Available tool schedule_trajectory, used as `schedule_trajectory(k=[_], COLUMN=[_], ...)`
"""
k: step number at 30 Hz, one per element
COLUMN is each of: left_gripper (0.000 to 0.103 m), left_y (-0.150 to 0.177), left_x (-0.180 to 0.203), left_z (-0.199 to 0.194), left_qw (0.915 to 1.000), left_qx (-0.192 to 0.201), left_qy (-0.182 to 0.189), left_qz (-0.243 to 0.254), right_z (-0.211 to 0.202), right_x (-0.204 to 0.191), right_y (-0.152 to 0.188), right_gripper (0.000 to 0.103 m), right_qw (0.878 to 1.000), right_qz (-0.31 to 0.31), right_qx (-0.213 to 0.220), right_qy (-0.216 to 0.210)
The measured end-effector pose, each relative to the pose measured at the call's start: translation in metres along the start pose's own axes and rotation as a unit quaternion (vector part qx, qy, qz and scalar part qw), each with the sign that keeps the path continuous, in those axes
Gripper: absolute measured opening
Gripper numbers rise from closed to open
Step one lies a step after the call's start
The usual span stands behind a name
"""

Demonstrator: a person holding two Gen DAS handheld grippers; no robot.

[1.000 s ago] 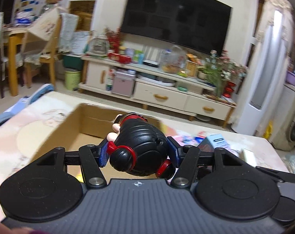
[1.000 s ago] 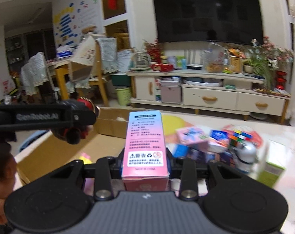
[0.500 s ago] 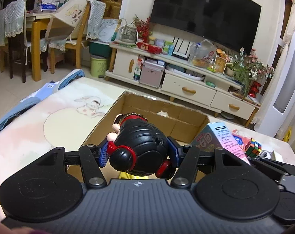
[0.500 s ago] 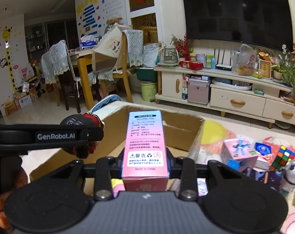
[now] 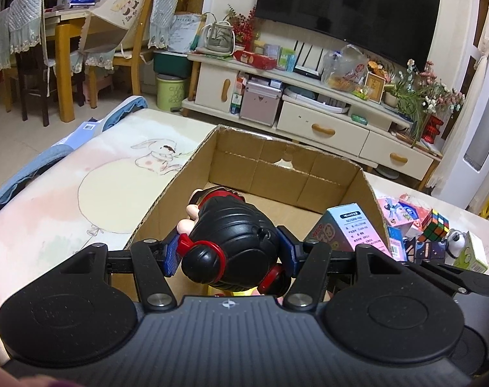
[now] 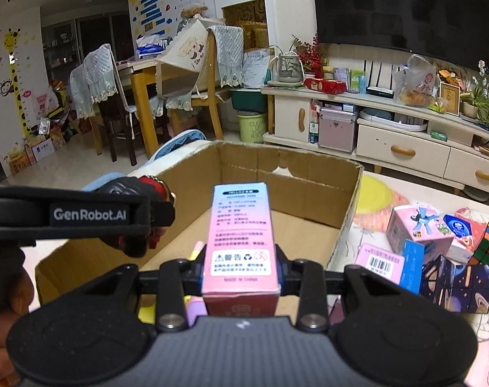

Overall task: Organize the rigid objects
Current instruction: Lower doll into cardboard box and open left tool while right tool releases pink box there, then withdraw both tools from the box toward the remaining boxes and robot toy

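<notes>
My left gripper point(image 5: 228, 253) is shut on a black toy figure with red trim point(image 5: 231, 235) and holds it above the near end of an open cardboard box point(image 5: 276, 171). My right gripper point(image 6: 241, 271) is shut on a tall pink and blue carton point(image 6: 239, 238), held upright over the same box point(image 6: 286, 177). The carton also shows to the right in the left wrist view point(image 5: 347, 229). The left gripper with the figure point(image 6: 137, 219) shows at the left of the right wrist view. Some pink and yellow items lie in the box under the grippers, mostly hidden.
Small boxes point(image 6: 415, 229), a Rubik's cube point(image 6: 488, 238), a dark space-print box point(image 6: 457, 280) and a green carton point(image 5: 470, 254) lie on the table right of the cardboard box. A rabbit-print mat point(image 5: 121, 174) covers the table to the left. A TV cabinet point(image 5: 325, 109) stands behind.
Both grippers have moved left and forward over the cardboard box, which now fills the middle of both views. Each still holds its object.
</notes>
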State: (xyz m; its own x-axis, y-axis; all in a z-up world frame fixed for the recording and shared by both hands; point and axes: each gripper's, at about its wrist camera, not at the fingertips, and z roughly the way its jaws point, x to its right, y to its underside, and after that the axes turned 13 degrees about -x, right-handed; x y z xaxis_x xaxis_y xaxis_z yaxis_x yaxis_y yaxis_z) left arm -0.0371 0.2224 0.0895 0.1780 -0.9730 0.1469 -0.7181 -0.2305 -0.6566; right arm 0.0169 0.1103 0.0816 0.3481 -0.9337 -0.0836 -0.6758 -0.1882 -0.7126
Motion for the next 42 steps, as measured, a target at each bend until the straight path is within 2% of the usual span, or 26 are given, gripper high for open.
schedule_trajectory(k=[4,5,6,7,9,11,15,17,25,33,42], left_gripper=[0.072,0.078,0.094,0.099,0.099,0.099,0.1,0.101,0.103,0.103,0.103], left_y=[0.002,0.001,0.001,0.001,0.002,0.002,0.003,0.004,0.006,0.008,0.008], left_x=[0.0,0.001,0.001,0.002,0.003,0.002,-0.001,-0.001,0.006,0.008,0.002], left_z=[0.002,0.002,0.001,0.0,-0.002,-0.004,-0.006,-0.008,-0.008,-0.008,-0.007], left_qw=[0.9999,0.9998,0.9998,0.9997,0.9995,0.9993,0.9995,0.9994,0.9992,0.9984,0.9966], left_qx=[-0.011,-0.013,-0.013,-0.01,-0.003,0.0,0.003,0.009,0.013,0.01,0.01], left_qy=[-0.007,-0.008,-0.011,-0.014,-0.022,-0.026,-0.023,-0.024,-0.02,-0.004,0.013], left_qz=[0.006,0.009,0.012,0.015,0.025,0.028,0.022,0.023,0.032,0.056,0.081], right_z=[-0.002,-0.002,-0.002,-0.003,-0.007,-0.014,-0.027,-0.034,-0.05,-0.053,-0.057], right_x=[0.001,0.002,0.003,0.003,0.003,0.002,0.004,0.004,0.018,0.026,0.043], right_y=[0.005,0.006,0.007,0.007,0.008,0.01,0.014,0.018,0.035,0.052,0.067], right_gripper=[0.037,0.038,0.039,0.042,0.046,0.06,0.062,0.07,0.071,0.081,0.082], right_qw=[1.0,1.0,1.0,1.0,1.0,1.0,0.999,0.999,0.997,0.996,0.994], right_qz=[0.005,0.008,0.01,0.011,0.016,0.015,0.011,0.012,0.025,0.029,0.045], right_qx=[0.001,0.002,0.003,0.003,0.008,0.018,0.034,0.044,0.057,0.058,0.057], right_qy=[0.007,0.008,0.008,0.006,0.0,0.006,0.009,0.023,0.044,0.064,0.076])
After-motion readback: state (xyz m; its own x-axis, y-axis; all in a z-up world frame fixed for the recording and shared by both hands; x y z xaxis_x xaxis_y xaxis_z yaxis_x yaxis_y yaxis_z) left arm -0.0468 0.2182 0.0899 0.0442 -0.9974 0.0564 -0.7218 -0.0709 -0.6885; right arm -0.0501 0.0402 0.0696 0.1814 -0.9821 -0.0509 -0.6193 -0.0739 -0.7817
